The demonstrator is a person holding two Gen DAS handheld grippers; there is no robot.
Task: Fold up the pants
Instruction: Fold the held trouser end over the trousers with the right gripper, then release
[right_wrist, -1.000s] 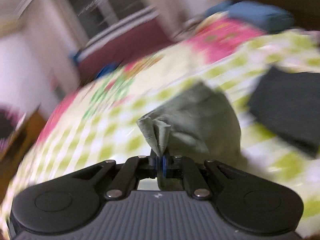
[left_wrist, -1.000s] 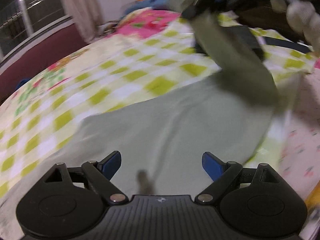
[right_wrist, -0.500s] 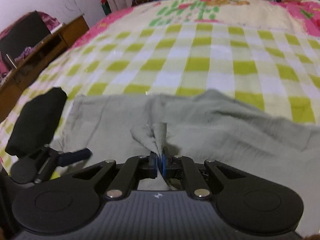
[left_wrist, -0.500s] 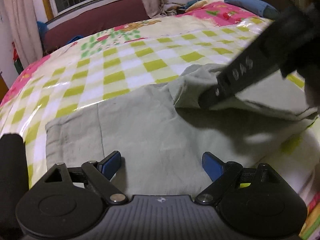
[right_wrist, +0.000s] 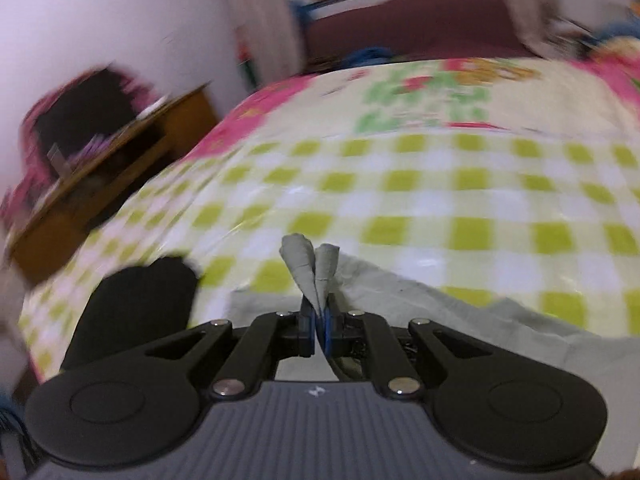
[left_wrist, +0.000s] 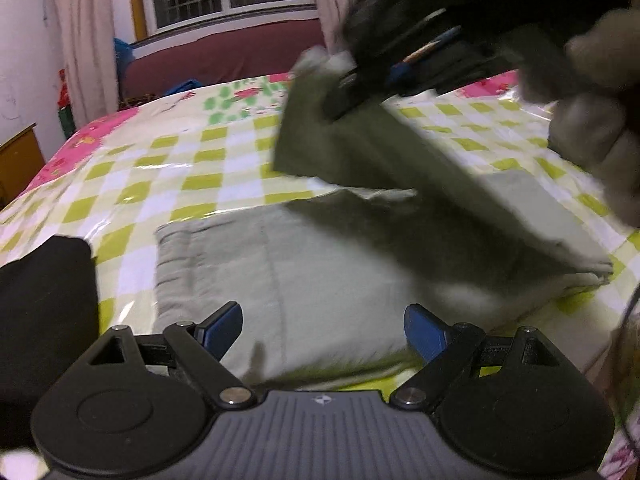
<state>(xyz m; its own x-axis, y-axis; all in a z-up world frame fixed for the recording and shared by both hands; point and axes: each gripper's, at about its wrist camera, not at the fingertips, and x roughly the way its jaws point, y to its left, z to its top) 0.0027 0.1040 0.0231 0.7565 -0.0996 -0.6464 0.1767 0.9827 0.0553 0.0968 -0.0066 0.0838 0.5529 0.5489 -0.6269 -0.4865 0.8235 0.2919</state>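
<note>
Pants point(left_wrist: 320, 280) blurred; right gripper point(right_wrist: 319, 322) clamps fold

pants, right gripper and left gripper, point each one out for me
pants point(left_wrist: 328, 280), left wrist view, flat lower layer
right gripper point(right_wrist: 319, 326), right wrist view, between the shut fingertips pinching fabric
left gripper point(left_wrist: 323, 326), left wrist view, gap between the open fingertips

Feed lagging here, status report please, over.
Right gripper shut on pants fold, lifted. Left gripper open, empty, above pants. Nothing in the way on the bed.
</note>
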